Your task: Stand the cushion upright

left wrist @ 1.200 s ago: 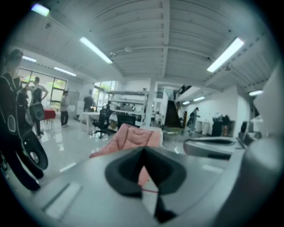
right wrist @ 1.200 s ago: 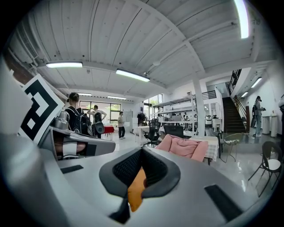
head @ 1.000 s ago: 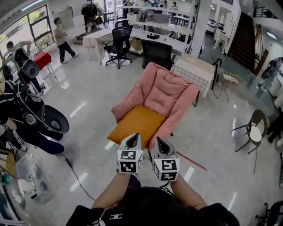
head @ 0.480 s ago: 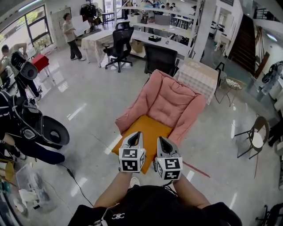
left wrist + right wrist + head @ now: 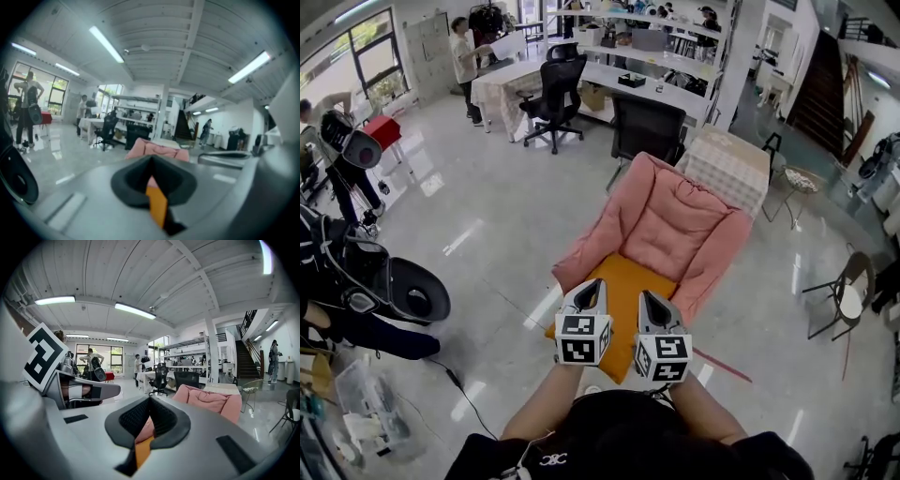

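Head view: my forearms reach forward side by side, with my left gripper (image 5: 592, 286) and right gripper (image 5: 646, 298) pointing ahead and slightly down, both over the near edge of the orange cushion (image 5: 623, 274). It lies flat on the seat of the pink armchair (image 5: 675, 220), broad face up, running from the chair's back toward me. A black office chair (image 5: 551, 86) and a cloth-covered table (image 5: 729, 161) stand well behind.

Left gripper view: my left gripper (image 5: 151, 160) has its jaws together, holding nothing. A sliver of cushion (image 5: 157, 206) shows below them, with the armchair (image 5: 157, 149) beyond.

Right gripper view: my right gripper (image 5: 150, 401) has its jaws together on nothing. The cushion (image 5: 143, 449) and armchair (image 5: 211, 401) lie ahead, and my left gripper (image 5: 79, 390) is alongside.
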Available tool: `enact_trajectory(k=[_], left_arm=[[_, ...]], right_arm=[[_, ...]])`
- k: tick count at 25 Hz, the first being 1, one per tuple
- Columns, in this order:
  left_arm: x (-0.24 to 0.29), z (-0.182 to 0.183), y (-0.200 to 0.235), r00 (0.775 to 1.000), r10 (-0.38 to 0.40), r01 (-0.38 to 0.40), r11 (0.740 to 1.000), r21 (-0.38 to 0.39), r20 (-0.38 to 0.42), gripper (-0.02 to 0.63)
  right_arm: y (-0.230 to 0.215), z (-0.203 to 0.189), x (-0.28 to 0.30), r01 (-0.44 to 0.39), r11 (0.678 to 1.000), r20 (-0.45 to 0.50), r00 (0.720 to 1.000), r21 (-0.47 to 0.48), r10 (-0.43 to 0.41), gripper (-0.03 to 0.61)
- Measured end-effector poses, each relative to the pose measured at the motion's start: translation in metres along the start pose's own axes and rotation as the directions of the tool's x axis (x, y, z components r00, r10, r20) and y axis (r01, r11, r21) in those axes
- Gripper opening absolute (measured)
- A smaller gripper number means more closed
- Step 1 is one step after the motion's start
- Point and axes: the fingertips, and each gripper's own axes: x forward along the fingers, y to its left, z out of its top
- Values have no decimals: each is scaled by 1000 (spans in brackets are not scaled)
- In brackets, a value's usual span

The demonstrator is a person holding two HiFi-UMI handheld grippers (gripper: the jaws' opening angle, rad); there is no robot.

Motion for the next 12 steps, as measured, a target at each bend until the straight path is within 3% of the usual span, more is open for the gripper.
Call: enact_trajectory(k=[12], left_arm=[[24,-27,18,996,-12,10,1000,-17,-90,0]], right_arm=[[-1,-15,26,-19,997,-24,999,77,21,-9]])
